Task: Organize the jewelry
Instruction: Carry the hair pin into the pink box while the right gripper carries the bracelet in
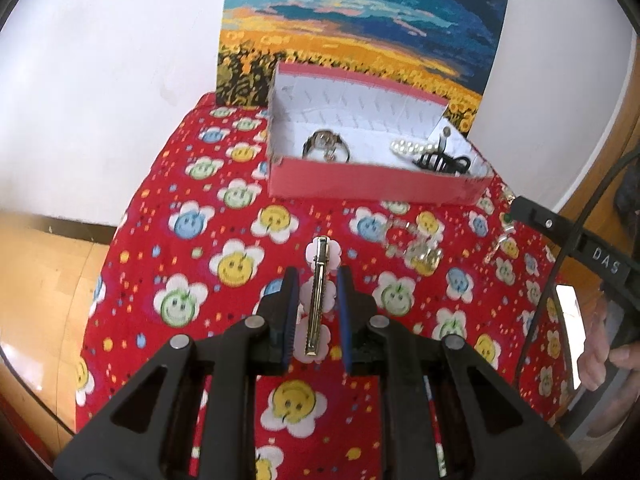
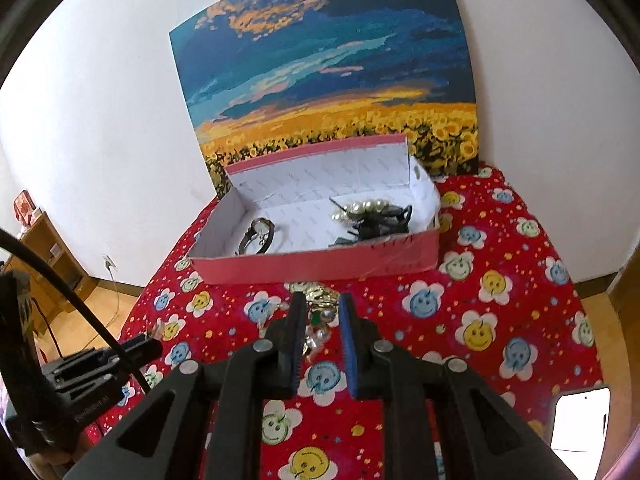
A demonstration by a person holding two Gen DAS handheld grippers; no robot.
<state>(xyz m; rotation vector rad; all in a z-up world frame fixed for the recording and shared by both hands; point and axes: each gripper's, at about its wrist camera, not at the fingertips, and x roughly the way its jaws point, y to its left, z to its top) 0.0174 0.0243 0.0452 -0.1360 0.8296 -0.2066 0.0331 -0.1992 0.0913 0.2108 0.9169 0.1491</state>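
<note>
A pink flower hair clip (image 1: pixel 318 300) with a metal bar lies on the red cloth between the fingers of my left gripper (image 1: pixel 318 278), which is open around it without closing on it. My right gripper (image 2: pixel 323 304) is open over a small pile of beaded jewelry with a green stone (image 2: pixel 318 320). The pink box (image 1: pixel 360 182) stands behind, holding a watch (image 1: pixel 326 145), a pearl string (image 1: pixel 412 147) and a black clip (image 1: pixel 440 160). The box (image 2: pixel 320 264) and watch (image 2: pixel 260 236) also show in the right wrist view.
The red smiley-flower tablecloth (image 1: pixel 224 264) covers a round table. A sunflower painting (image 1: pixel 360 32) leans on the wall behind the box. Clear glittery jewelry (image 1: pixel 416 248) lies right of the hair clip. The right gripper's body (image 1: pixel 580 252) is at the right edge.
</note>
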